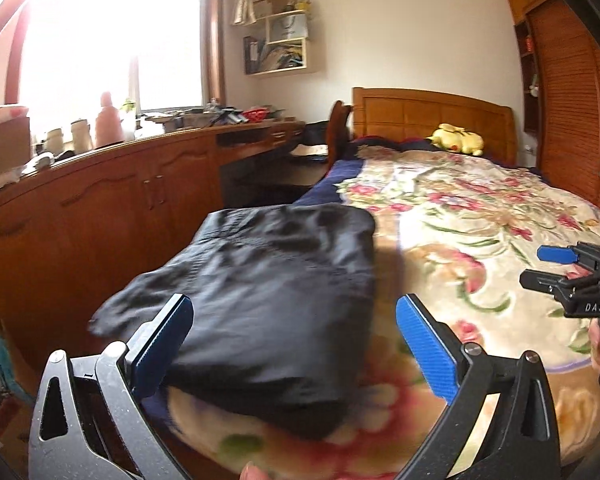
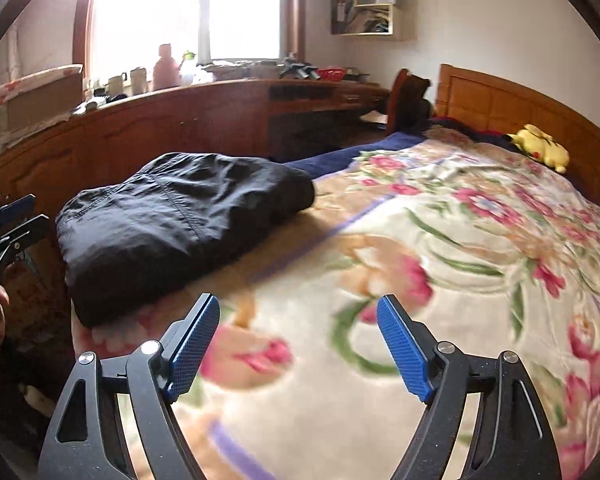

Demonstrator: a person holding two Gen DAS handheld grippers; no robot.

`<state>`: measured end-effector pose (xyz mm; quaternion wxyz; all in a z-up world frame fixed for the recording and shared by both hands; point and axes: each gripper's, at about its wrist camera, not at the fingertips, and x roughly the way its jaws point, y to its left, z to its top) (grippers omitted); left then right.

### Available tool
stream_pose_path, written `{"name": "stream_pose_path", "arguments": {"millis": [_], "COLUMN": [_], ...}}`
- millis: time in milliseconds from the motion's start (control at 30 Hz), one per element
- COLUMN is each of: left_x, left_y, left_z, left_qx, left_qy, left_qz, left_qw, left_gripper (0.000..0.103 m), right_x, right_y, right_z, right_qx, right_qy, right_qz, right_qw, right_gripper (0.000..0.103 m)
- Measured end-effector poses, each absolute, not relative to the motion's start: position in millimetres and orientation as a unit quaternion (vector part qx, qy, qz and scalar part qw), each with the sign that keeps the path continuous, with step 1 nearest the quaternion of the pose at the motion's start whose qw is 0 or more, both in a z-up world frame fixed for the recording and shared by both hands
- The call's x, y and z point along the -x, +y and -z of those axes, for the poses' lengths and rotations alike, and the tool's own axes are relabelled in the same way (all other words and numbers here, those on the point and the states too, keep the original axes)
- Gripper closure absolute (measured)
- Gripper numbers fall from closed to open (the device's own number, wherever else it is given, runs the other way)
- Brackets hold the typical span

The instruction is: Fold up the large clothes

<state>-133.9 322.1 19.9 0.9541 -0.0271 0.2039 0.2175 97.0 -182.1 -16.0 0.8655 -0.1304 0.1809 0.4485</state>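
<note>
A black garment (image 1: 260,292), already doubled into a thick, creased bundle, is lying at the near left corner of a bed spread with a floral blanket (image 1: 480,216), filling the centre and lower left of the left wrist view and sitting at centre left in the right wrist view. The left gripper (image 1: 294,344) is hovering over the bundle with its blue pads spread wide; the cloth is showing between them, but neither pad is pressing on it, so the tool is released and carrying nothing. The right gripper (image 2: 298,344) is likewise standing wide apart and empty, poised over bare blanket in the lower middle of its own frame, well clear of the garment, and is showing again at the right edge of the left wrist view. A yellow plush toy (image 2: 542,148) is resting by the wooden headboard (image 1: 432,120) in the upper right of both frames, while a cluttered wooden cabinet (image 1: 112,196) is running under the bright window (image 1: 112,36) in the upper left. Judging by the compact shape, the folding of this piece is appearing all but complete. The next move is likely calling either for a last tidy of the loose flap at the bundle's lower left edge, or for both tools to be reaching for another garment; none is visible here.
</note>
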Motion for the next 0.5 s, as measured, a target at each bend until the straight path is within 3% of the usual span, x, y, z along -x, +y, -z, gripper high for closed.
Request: {"name": "stream_pose_path", "arguments": {"millis": [500], "left_x": [79.8], "left_y": [208.9], "left_z": [-23.8], "left_qx": [0.013], "left_qy": [0.215], "left_qz": [-0.131], "left_qw": [0.968], "left_gripper": [0.001], "right_x": [-70.9], "right_y": [-317.0], "right_z": [18.0], "right_qx": [0.083], "right_qy": [0.159], "right_qz": [-0.371], "right_qw": [0.911], "right_gripper": [0.021]}}
